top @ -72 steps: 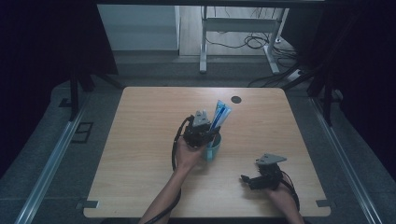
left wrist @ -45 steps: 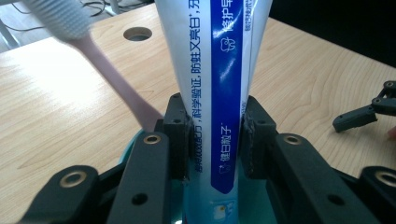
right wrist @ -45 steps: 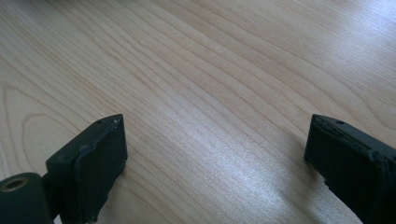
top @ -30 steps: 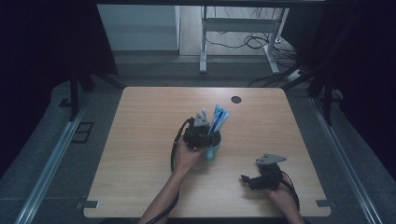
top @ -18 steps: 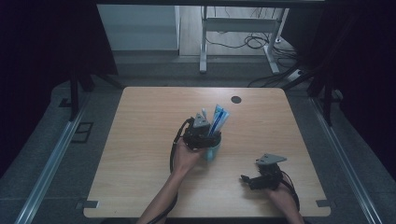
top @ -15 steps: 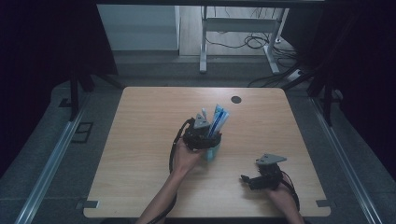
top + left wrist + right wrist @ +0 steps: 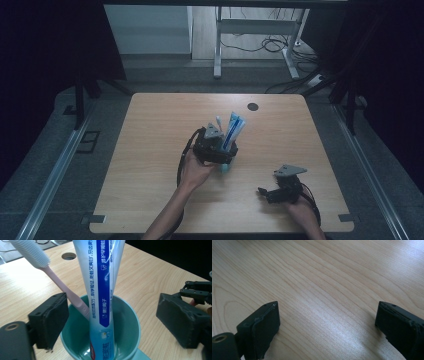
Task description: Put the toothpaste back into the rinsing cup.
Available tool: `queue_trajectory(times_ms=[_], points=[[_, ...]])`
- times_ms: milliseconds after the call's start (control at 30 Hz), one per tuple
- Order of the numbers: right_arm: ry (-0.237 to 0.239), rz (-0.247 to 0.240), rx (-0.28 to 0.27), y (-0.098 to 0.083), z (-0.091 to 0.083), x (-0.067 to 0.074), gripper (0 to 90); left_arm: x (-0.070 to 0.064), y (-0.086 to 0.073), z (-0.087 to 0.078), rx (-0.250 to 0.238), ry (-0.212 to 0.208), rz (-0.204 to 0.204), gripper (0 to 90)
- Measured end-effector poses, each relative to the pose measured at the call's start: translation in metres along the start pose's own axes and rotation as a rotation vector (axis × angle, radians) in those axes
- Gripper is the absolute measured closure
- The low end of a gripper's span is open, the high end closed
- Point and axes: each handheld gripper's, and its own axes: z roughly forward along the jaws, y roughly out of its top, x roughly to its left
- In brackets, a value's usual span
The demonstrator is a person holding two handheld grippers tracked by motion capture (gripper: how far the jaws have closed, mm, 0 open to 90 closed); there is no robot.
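Teal cup (image 7: 100,340) at table (image 7: 150,130) centre, toothpaste tube (image 7: 105,290) upright inside, pink toothbrush (image 7: 62,287) leaning beside it, my left gripper (image 7: 112,322) jaws just opened, apart around cup, my right gripper (image 7: 327,325) apart, near cup.

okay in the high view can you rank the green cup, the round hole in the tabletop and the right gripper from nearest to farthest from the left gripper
1. Green cup: right at the left gripper, just under its jaws, mid-table.
2. Right gripper: off toward the near right corner, resting low over the table.
3. Round hole: near the far edge, beyond the cup and slightly right.
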Motion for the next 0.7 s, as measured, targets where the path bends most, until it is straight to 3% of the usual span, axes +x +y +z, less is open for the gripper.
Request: queue_trajectory(times_ms=[267,700], points=[[-0.001,0.0,0.0,0.0,0.0,0.0,5.7,-0.001,-0.002,-0.011,0.01,-0.005,0.003,4.2],[0.001,-0.001,0.001,0.0,0.0,0.0,5.7,0.003,-0.015,-0.032,0.002,0.047,0.012,0.0]])
